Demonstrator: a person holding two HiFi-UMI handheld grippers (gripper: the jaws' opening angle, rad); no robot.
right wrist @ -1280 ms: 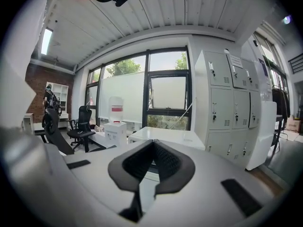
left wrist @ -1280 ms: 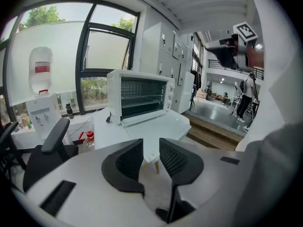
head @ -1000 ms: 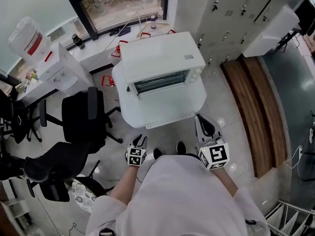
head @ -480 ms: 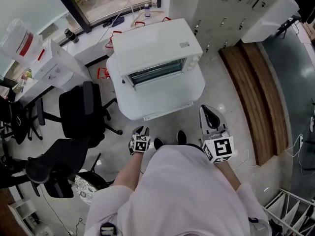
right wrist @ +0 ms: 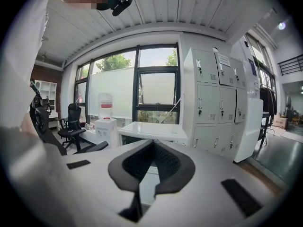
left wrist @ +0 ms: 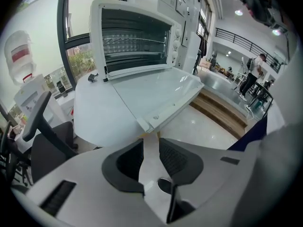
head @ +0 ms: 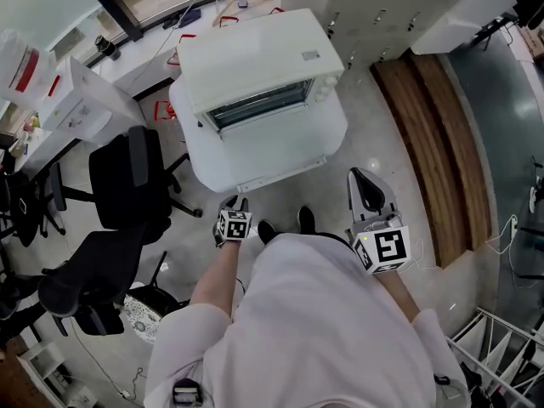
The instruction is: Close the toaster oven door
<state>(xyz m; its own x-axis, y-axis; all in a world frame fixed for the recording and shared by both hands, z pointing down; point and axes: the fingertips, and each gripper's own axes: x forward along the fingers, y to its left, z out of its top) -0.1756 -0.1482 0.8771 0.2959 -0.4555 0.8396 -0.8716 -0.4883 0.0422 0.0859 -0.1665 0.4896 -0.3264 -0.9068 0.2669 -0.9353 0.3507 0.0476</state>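
Squarely on the round white table (head: 336,138) sits the white toaster oven (head: 255,62), its door (left wrist: 156,91) dropped flat open, a wire rack (left wrist: 135,42) inside. Left gripper (left wrist: 150,143), jaws slightly apart, hovers just short of the door's edge; right gripper (right wrist: 151,143) has its jaws together on nothing

Floor (head: 374,147) before door (left wrist: 156,91) open (chairs (head: 127,185) left).

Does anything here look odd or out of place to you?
Only the toaster oven: its door lies folded down flat over the white table, leaving the wire racks inside exposed. Otherwise nothing looks spilled, broken or askew.
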